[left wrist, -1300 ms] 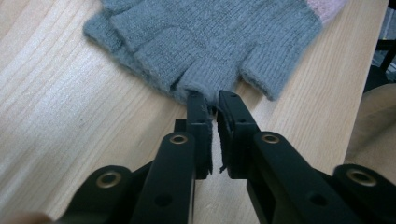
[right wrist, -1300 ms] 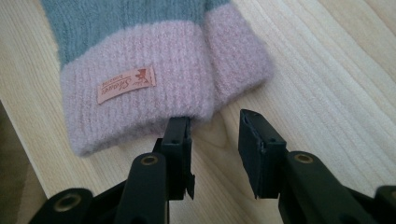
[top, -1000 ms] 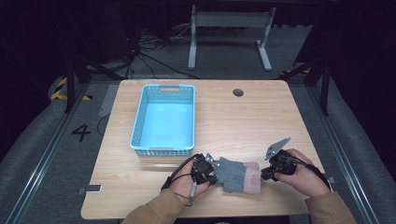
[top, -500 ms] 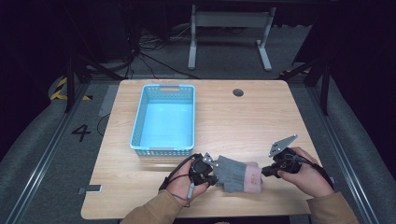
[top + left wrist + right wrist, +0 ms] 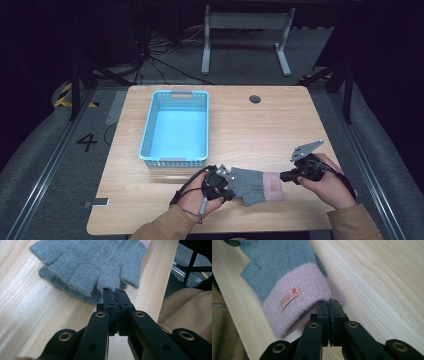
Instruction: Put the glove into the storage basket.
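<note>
With the gloves (image 5: 256, 185) lying stacked near the table's (image 5: 280, 125) front edge, the left gripper (image 5: 115, 293) pinches a finger end and the right gripper (image 5: 330, 304) the pink cuff (image 5: 299, 293), likely to lift both toward the blue basket (image 5: 175, 127)

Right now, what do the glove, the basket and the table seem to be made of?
Glove: soft knitted yarn, probably wool or acrylic; ribbed grey stitches, fuzzy pink cuff.
Basket: light blue plastic, by the look; smooth moulded walls with small slots.
Table: pale wood or wood-look laminate; matte, with visible grain lines.
</note>
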A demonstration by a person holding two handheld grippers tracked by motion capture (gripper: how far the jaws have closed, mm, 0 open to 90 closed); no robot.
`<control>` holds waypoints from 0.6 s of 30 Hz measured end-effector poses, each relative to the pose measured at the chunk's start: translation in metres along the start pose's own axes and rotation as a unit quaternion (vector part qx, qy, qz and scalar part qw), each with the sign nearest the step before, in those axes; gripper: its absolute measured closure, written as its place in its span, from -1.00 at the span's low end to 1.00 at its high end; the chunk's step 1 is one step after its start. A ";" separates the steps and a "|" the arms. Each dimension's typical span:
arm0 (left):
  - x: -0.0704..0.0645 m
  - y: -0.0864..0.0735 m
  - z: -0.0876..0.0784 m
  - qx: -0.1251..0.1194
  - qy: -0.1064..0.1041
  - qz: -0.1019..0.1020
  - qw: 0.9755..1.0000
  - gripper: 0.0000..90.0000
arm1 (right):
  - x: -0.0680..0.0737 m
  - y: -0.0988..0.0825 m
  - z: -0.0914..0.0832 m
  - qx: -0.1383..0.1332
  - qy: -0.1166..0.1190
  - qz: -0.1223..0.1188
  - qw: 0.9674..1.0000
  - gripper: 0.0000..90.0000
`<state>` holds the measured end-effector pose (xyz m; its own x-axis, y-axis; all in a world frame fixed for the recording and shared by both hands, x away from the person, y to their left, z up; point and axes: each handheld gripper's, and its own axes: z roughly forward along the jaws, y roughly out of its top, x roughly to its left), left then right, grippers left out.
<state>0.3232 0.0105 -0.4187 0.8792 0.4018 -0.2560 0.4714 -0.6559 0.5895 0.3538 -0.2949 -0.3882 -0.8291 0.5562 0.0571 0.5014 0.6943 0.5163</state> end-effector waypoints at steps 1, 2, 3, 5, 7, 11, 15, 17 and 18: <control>-0.001 0.000 0.002 0.002 0.000 0.000 1.000 0.98 | 0.000 0.000 0.001 0.001 -0.001 0.002 1.000 0.98; -0.001 0.000 0.002 0.002 0.000 0.000 1.000 0.98 | -0.001 0.000 0.002 0.001 -0.003 0.004 1.000 0.98; -0.002 0.000 0.003 0.002 0.000 0.001 1.000 0.98 | -0.002 0.000 0.003 0.001 -0.003 0.005 1.000 0.98; -0.003 0.001 0.005 0.007 -0.003 0.004 1.000 0.98 | -0.004 0.000 0.005 0.002 -0.005 0.008 1.000 0.98; -0.003 0.001 0.007 0.007 -0.003 0.003 1.000 0.98 | -0.006 0.000 0.007 0.000 -0.008 0.009 1.000 0.98; -0.002 0.001 0.010 0.013 -0.003 0.003 1.000 0.98 | -0.008 0.000 0.012 0.004 -0.008 0.014 1.000 0.98; -0.001 0.000 0.014 0.017 -0.003 0.002 1.000 0.97 | -0.010 -0.001 0.016 0.004 -0.011 0.015 1.000 0.98; -0.001 0.000 0.017 0.022 -0.003 0.001 1.000 0.97 | -0.012 -0.001 0.019 0.003 -0.014 0.017 1.000 0.98; 0.000 0.000 0.018 0.024 -0.006 0.001 1.000 0.97 | -0.012 -0.001 0.020 0.004 -0.014 0.018 1.000 0.98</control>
<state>0.3248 -0.0011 -0.4330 0.8807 0.3926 -0.2651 0.4724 -0.6866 0.5526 0.3685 -0.2934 -0.4067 -0.8033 0.5933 0.0517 0.5330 0.6774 0.5070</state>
